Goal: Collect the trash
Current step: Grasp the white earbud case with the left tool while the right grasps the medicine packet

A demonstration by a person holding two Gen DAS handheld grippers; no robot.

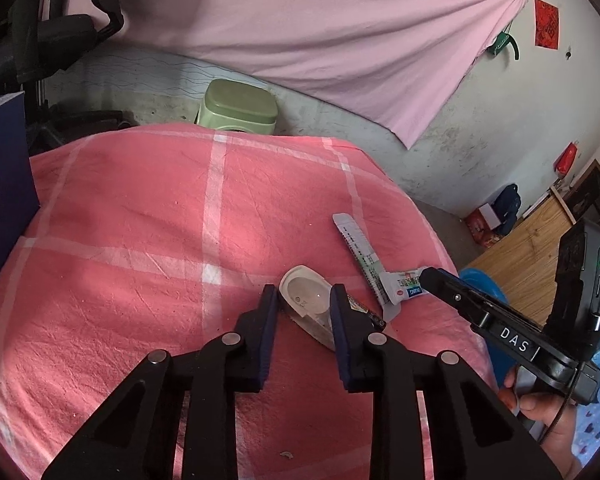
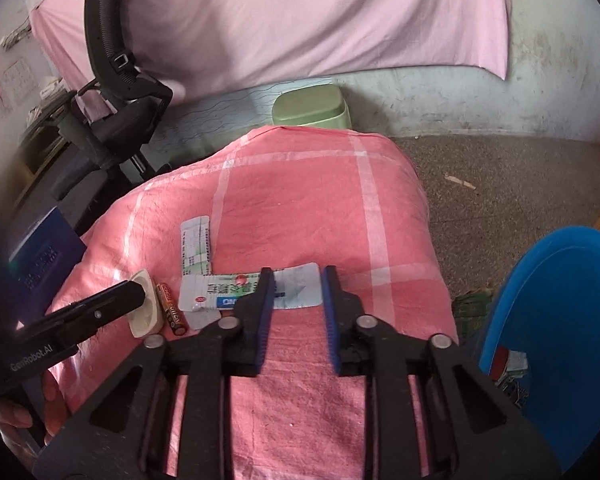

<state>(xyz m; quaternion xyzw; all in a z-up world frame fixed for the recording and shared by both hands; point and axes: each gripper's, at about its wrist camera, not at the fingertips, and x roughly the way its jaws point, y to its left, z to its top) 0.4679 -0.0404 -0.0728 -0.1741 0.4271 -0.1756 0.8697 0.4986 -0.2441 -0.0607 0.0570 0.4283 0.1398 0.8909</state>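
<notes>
Trash lies on a pink checked cloth (image 1: pixel 140 216). My left gripper (image 1: pixel 304 294) is open, its fingers on either side of a small white plastic cup (image 1: pixel 306 300). A brown battery (image 2: pixel 173 308) lies beside the cup (image 2: pixel 145 312). My right gripper (image 2: pixel 298 276) is open around the end of a flattened silver packet (image 2: pixel 300 290), also seen in the left wrist view (image 1: pixel 400 288). A second flat white wrapper (image 2: pixel 196 244) lies further back.
A blue bin (image 2: pixel 560 320) with some trash inside stands to the right of the table. A green stool (image 2: pixel 310 110) and a black office chair (image 2: pixel 116 92) stand behind. A dark blue box (image 1: pixel 2 184) sits at the left edge.
</notes>
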